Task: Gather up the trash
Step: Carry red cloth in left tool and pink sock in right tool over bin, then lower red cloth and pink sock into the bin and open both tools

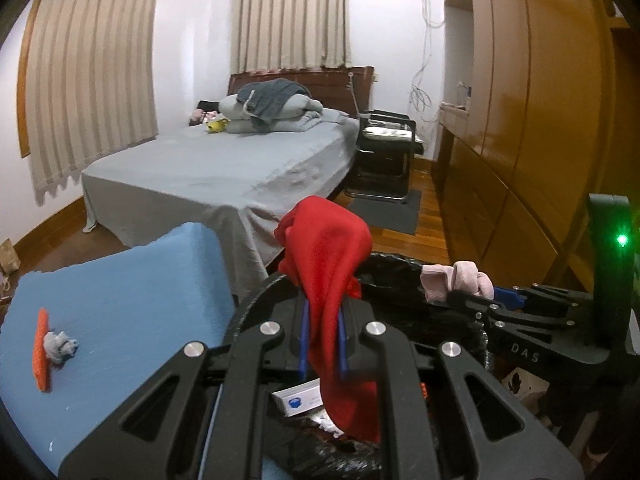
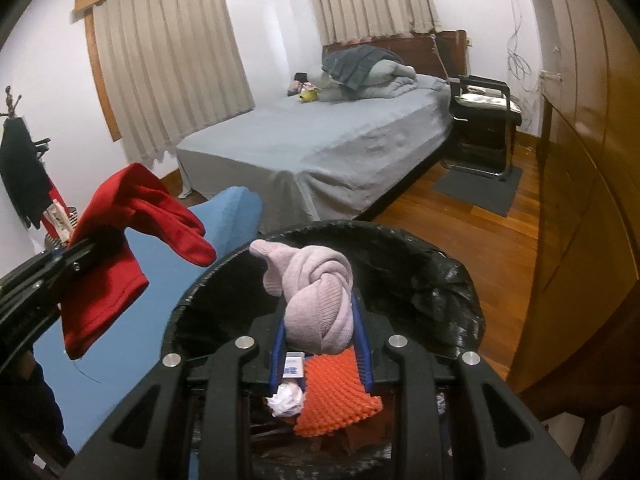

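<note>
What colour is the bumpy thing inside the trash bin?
Orange foam netting, seen best in the right wrist view.

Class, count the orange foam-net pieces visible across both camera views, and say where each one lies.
2. One orange foam net lies on the blue surface, touching a crumpled grey wad. Another lies inside the black-lined bin. More may be hidden in the bin.

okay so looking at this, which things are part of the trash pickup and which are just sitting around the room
Part of the job:
red cloth in the left gripper
pink knotted cloth in the right gripper
black-lined bin
orange strip and grey wad on the blue surface

Just lying about:
bed
chair
curtains
</note>
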Demonstrator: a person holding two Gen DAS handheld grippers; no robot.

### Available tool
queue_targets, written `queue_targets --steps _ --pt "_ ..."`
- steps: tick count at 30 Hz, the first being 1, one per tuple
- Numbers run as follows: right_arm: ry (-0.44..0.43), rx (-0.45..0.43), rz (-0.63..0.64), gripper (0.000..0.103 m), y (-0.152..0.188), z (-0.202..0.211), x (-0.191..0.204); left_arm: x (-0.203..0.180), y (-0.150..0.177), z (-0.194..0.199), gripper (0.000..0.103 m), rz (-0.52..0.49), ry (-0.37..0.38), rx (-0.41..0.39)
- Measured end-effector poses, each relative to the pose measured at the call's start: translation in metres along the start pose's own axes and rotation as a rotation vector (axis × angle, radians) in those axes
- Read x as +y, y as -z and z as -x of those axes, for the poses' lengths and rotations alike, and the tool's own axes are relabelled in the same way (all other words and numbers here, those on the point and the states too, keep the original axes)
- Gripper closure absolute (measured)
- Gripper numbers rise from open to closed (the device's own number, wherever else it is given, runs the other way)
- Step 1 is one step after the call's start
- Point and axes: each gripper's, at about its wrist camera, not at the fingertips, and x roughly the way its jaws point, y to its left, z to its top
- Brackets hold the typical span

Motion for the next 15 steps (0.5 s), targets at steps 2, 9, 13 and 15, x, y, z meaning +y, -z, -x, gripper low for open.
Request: queue_targets --steps 2,9,13,15 --pt "0.007 0.008 -0.004 0.075 0.001 -0.003 -0.004 -0.004 0.002 -0.007 0.093 -0.007 0.011 0.011" --pt "0.024 0.037 -0.020 0.074 0.007 -0.015 -0.013 -0.013 0.008 -0.036 0.092 -0.018 0.036 0.065" --pt "0.039 0.059 -0.028 0.072 0.011 -0.023 -0.016 -0.013 0.014 -0.052 0.070 -0.020 0.095 0.117" --pt "0.043 0.065 -0.033 0.067 0.014 -0.025 -0.017 -0.013 0.017 -0.053 0.061 -0.018 0.102 0.117"
